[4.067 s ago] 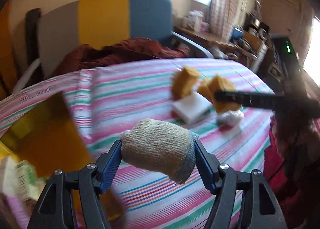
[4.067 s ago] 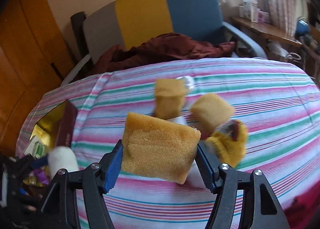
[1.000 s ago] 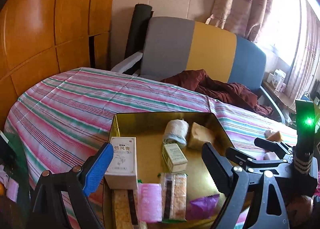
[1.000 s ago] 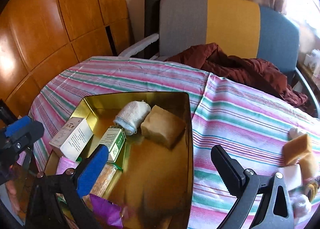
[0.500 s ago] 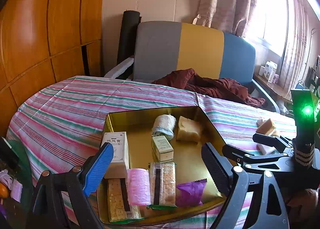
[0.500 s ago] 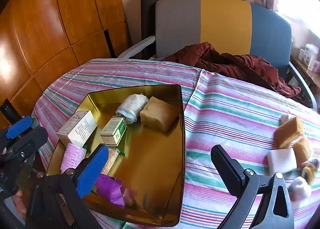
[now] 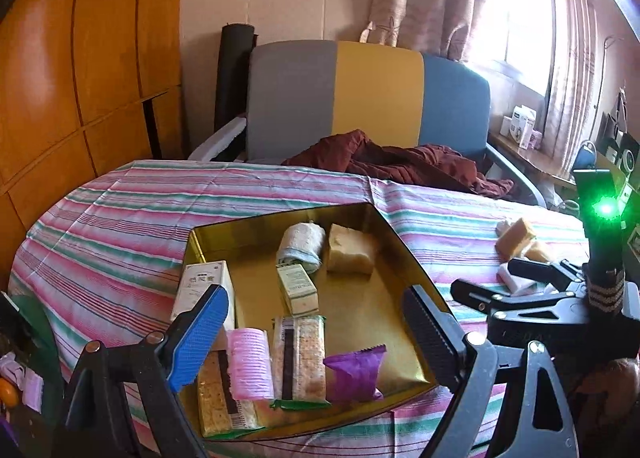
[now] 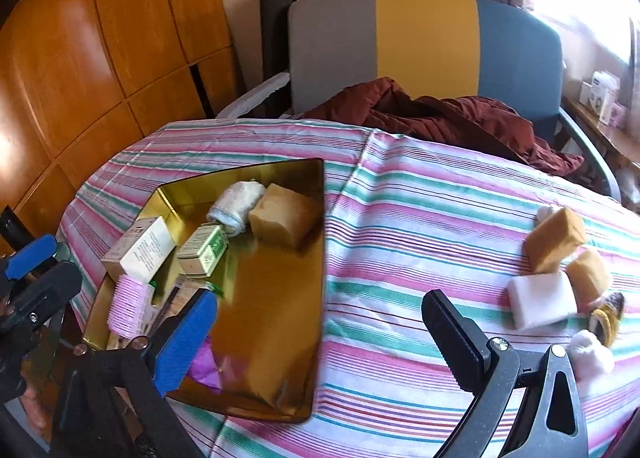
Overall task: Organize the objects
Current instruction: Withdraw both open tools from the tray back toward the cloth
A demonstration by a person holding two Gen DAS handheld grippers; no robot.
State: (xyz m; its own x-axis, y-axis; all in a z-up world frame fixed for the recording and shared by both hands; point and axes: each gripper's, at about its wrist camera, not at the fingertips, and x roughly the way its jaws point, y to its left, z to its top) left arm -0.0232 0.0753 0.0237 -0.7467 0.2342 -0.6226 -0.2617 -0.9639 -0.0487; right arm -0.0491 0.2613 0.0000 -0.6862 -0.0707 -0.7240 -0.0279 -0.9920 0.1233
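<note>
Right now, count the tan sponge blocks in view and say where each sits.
3: one tan sponge block inside the gold metal tray beside the rolled white cloth; two on the striped tablecloth by the white foam block. Others may be hidden.

Your left gripper [image 7: 316, 332]: jaws spread wide, holding nothing. Your right gripper [image 8: 320, 338]: same, jaws apart, nothing between.

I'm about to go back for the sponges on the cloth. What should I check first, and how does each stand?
1. Left gripper empty, fingers apart: ok.
2. Right gripper empty, fingers apart: ok.
3. Room left in the tray: ok, its right half is bare.
4. Sponges in sight on the cloth: ok, clustered with a white block.
5. Path from tray to sponges free: ok, only bare cloth between.
6. A sponge standing apart for the fingers: not ok, the pieces touch.
</note>
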